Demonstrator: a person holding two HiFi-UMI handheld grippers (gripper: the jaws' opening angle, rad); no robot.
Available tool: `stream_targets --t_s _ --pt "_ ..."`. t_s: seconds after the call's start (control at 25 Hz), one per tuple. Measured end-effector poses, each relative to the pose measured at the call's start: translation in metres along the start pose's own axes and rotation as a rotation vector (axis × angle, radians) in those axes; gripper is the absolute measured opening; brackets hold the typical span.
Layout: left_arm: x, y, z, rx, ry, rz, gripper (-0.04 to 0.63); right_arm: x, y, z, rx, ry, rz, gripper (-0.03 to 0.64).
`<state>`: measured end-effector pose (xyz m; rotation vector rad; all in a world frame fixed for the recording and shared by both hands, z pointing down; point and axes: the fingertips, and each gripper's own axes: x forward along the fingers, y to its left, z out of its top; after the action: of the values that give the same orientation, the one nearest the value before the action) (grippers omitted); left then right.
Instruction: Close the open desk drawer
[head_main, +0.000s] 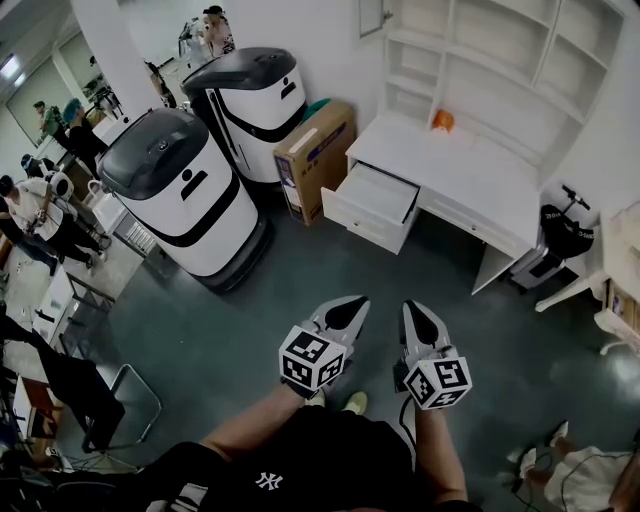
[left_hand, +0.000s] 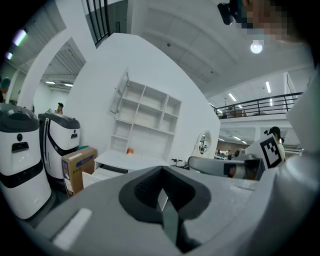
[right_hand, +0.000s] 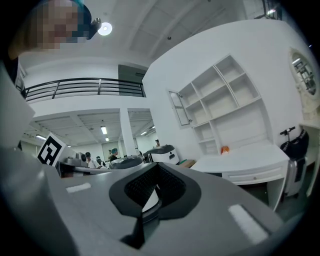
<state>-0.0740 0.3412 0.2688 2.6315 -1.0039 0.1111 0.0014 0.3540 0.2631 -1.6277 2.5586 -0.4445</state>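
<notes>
- Left gripper (head_main: 351, 307): grey two-jaw hand-held unit with a black-and-white marker cube. The jaws are pressed together along one seam, with nothing between them.
- Right gripper (head_main: 416, 313): same build, held just beside the left unit. Its jaws are likewise closed on each other and carry nothing.
- Both units are held low in front of the person, over the dark grey-green floor (head_main: 300, 290), with the jaw tips pointing toward the desk. Neither unit touches any furniture.
- White rectangular desk (head_main: 455, 175): stands against the white wall, well apart from both grippers.
- White desk drawer (head_main: 372, 206): located at the desk's left end and pulled out toward the floor space, with its interior exposed. It is open.
- Small orange object (head_main: 441, 120): rests on the desktop near the wall. Its type cannot be determined.
- White open shelving unit (head_main: 500, 60): mounted above the desk. Its compartments appear bare.
- Brown cardboard box with a blue label (head_main: 313, 155): stands on the floor just beside the drawer's left side.
- Two white-and-black rounded service robots (head_main: 185, 190) (head_main: 252, 95): stand left of the box.
- Several people (head_main: 35, 215): stand at the far left edge of the head view.
</notes>
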Motion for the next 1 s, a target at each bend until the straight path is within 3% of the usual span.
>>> stream_targets --t_s 0.68,1.0 --pt "0.021 -0.004 -0.002 0.034 0.004 0.046 0.000 -0.005 -0.028 0.003 -0.031 -0.012 0.023 0.023" --pt "0.042 0.020 0.001 0.055 0.012 0.068 0.000 0.020 -0.044 -0.010 -0.048 0.033 0.015 0.023"
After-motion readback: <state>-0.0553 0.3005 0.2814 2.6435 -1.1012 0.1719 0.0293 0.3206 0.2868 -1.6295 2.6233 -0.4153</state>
